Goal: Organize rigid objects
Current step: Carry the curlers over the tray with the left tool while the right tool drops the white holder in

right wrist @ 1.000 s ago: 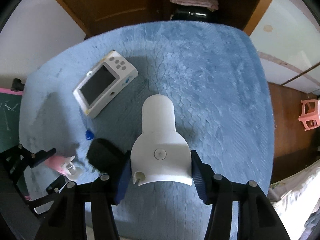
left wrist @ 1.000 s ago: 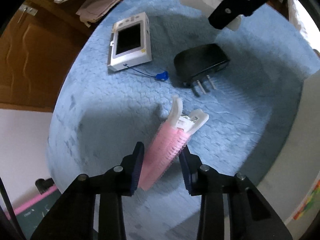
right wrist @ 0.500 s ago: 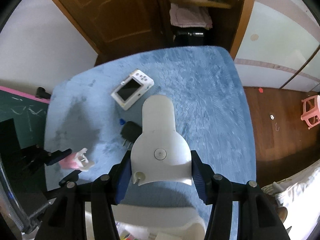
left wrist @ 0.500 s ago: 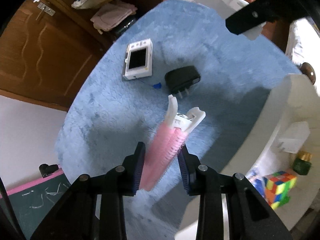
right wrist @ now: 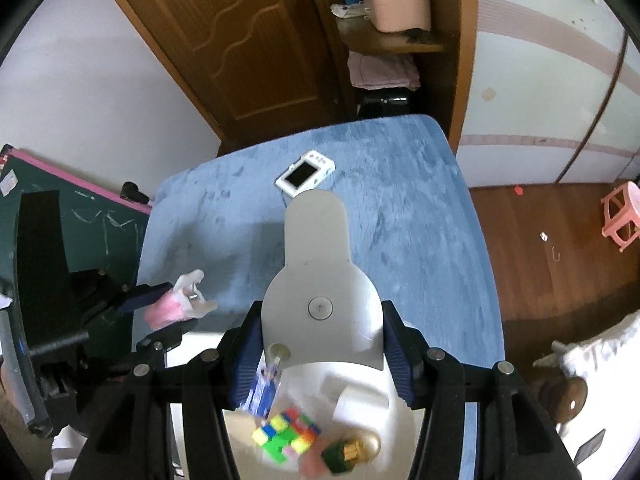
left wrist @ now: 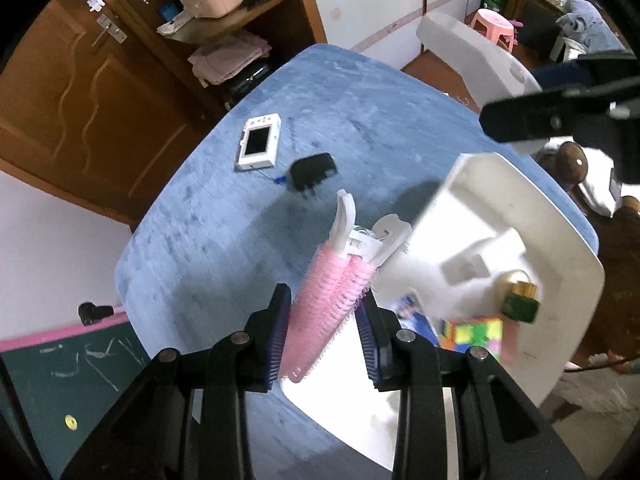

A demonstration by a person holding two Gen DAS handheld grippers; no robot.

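Observation:
My left gripper (left wrist: pixel 323 298) is shut on a pink hair roller clip (left wrist: pixel 320 324) with white handles, held above the near edge of the blue plush table (left wrist: pixel 224 248) next to a white tray (left wrist: pixel 560 248). My right gripper (right wrist: pixel 322 320) is shut on a white paddle-shaped plastic piece (right wrist: pixel 318 248), which hangs over the tray (right wrist: pixel 400 412). The left wrist view shows that piece (left wrist: pixel 472 56) at top right. In the tray lie a colour cube (right wrist: pixel 286 432), a green bottle with a gold cap (right wrist: pixel 344 452) and a white block. A white camera (left wrist: pixel 259 147) and a black charger (left wrist: pixel 312 170) lie on the table.
A wooden door (right wrist: pixel 248 40) and a shelf with a pink basket (right wrist: pixel 400 8) stand behind the table. A green chalkboard (right wrist: pixel 80 220) leans at the left. A pink stool (right wrist: pixel 624 216) stands on the wooden floor at the right.
Both grippers rose and drew back from the table, each keeping its object. The camera and charger now look smaller and farther. The white tray with the cube came into view below.

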